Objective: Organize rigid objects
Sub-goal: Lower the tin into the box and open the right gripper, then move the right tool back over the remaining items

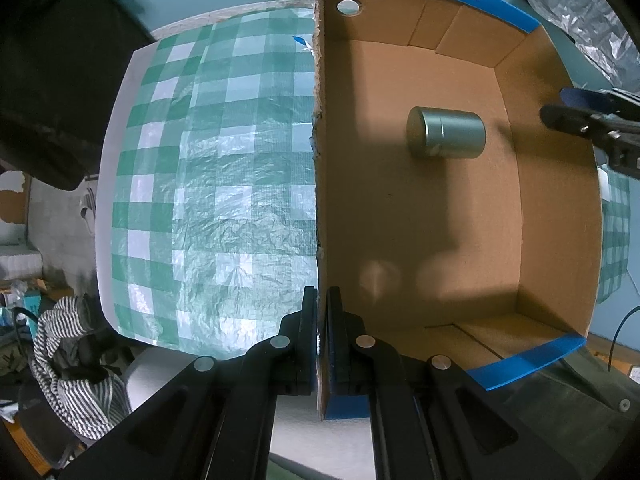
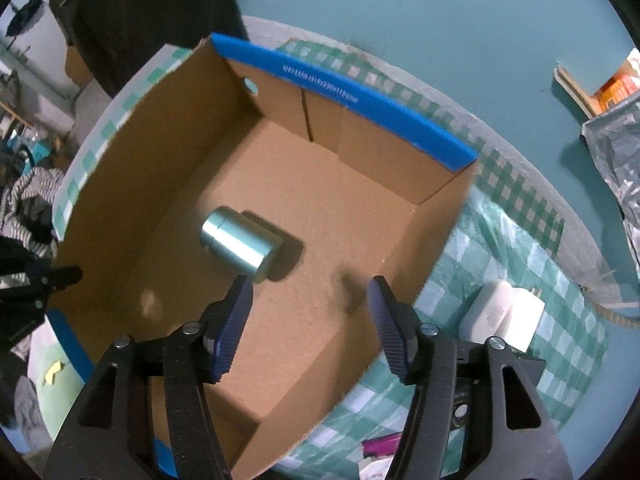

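A cardboard box [image 1: 520,200] with blue-edged flaps stands on a green checked cloth; it also shows in the right wrist view [image 2: 400,184]. A metal tin [image 1: 446,133] lies on its side on the box floor, also seen from the right wrist [image 2: 240,242]. My left gripper [image 1: 321,300] is shut on the box's left wall. My right gripper [image 2: 310,292] is open and empty above the box floor, just in front of the tin. It shows at the right edge of the left wrist view [image 1: 580,120].
A white charger [image 2: 500,316] lies on the checked cloth [image 2: 520,248] right of the box. A silver foil bag [image 2: 616,152] and a small carton [image 2: 600,88] sit at the far right. Striped clothing [image 1: 72,360] lies off the table's left.
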The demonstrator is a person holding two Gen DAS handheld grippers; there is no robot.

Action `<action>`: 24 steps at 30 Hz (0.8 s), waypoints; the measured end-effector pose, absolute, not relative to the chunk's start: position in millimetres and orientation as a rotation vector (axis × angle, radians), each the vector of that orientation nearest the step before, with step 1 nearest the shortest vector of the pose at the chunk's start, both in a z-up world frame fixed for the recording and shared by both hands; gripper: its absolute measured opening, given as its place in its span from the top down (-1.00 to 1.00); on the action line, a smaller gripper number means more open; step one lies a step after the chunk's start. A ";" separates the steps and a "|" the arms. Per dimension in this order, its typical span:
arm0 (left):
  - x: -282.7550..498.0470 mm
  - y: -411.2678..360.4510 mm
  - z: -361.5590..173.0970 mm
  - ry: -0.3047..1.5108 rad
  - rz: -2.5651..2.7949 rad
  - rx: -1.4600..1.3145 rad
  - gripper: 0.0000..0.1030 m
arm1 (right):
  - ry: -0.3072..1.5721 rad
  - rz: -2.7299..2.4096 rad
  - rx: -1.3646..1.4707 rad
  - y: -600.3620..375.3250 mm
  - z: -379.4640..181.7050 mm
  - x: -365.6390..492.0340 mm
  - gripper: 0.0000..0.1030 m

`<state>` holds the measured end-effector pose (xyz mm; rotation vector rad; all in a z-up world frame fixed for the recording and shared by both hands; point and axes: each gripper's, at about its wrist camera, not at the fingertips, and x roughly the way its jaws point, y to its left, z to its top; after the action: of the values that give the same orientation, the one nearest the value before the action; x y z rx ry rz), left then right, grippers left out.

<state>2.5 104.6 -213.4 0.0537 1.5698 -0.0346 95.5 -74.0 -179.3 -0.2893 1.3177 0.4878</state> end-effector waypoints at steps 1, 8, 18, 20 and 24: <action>2.3 104.5 -213.0 1.569 -0.035 0.054 0.92 | 1.310 0.487 -0.277 -75.6 -175.3 95.5 -0.21; 1.9 103.5 -211.4 1.567 -0.036 0.060 0.92 | 1.277 0.458 -0.218 -95.3 -152.0 91.0 -0.24; 1.7 102.6 -209.9 1.564 -0.040 0.067 0.92 | 1.279 0.353 -0.121 -153.3 -134.5 83.5 -0.29; 1.8 102.2 -209.6 1.564 -0.040 0.067 0.92 | 1.281 0.324 -0.099 -167.0 -131.6 83.6 -0.29; 2.1 102.2 -209.5 1.563 -0.040 0.068 0.92 | 1.280 0.270 -0.066 -194.0 -128.6 80.2 -0.29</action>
<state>2.1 102.2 -209.5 0.0679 1.5627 -0.0403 80.2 -194.0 -128.6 -0.0657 1.2804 0.2702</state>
